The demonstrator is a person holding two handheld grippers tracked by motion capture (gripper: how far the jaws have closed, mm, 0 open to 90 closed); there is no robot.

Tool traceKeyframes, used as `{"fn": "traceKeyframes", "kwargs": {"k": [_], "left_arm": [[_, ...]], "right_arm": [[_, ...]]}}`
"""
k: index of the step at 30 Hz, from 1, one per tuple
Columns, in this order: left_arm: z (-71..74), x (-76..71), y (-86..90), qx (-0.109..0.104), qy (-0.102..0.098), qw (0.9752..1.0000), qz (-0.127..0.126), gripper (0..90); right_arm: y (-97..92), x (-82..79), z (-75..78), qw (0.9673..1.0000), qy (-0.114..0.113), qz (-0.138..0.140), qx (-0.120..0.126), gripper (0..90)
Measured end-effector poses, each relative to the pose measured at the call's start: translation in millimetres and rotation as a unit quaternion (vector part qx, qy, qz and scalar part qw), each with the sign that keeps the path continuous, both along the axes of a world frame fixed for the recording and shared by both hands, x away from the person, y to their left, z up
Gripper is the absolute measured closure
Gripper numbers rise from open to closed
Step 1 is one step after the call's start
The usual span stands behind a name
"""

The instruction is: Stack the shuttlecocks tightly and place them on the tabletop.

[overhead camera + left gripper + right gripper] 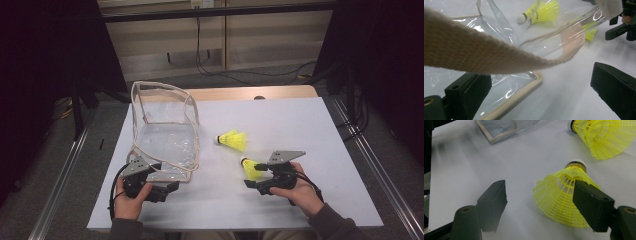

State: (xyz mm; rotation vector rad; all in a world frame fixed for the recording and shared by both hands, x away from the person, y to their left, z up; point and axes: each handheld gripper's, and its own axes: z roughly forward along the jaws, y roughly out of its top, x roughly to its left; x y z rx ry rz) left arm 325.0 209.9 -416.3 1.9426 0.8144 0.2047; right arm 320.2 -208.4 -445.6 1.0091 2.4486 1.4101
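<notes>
Yellow plastic shuttlecock (564, 197) is lying on the white counter (300, 125), right in front of our right hand-held gripper (540, 200). Jaws are standing open; the skirt is sitting just inside one pad, apparently brushing it, with a wide gap to the other. Nothing is gripped yet.

A second shuttlecock (232, 140) is lying nearby, toward the clear bag (165, 132), apart from the first.

Our left hand-held gripper (536, 90) is sitting at the bag's near edge, jaws open. The bag's beige fabric trim (474, 55) is crossing in front of its camera and one pad is sitting at the clear wall; we can't tell whether it's touching. No clamp on it.

Risks we're seeing:
- The skirt is off-centre between the right jaws. Closing from here would likely push the shuttlecock sideways, or roll it away on its cork, instead of catching it.
- The mesh skirt is soft; squeezing hard would crush it or let it squirt out.
- The bag is floppy and not being held. If its mouth is sagging when we bring the shuttlecock over, it'll catch on the trim and drop back onto the counter.
</notes>
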Motion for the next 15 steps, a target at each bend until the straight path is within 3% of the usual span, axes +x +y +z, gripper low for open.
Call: {"fn": "traceKeyframes", "kwargs": {"k": [15], "left_arm": [[-0.1,0.3,0.1,0.000,0.000,1.0000,-0.001,3.3]], "right_arm": [[6.0,7.8,-1.7,0.9998,-0.007,-0.015,-0.011,27.0]]}}
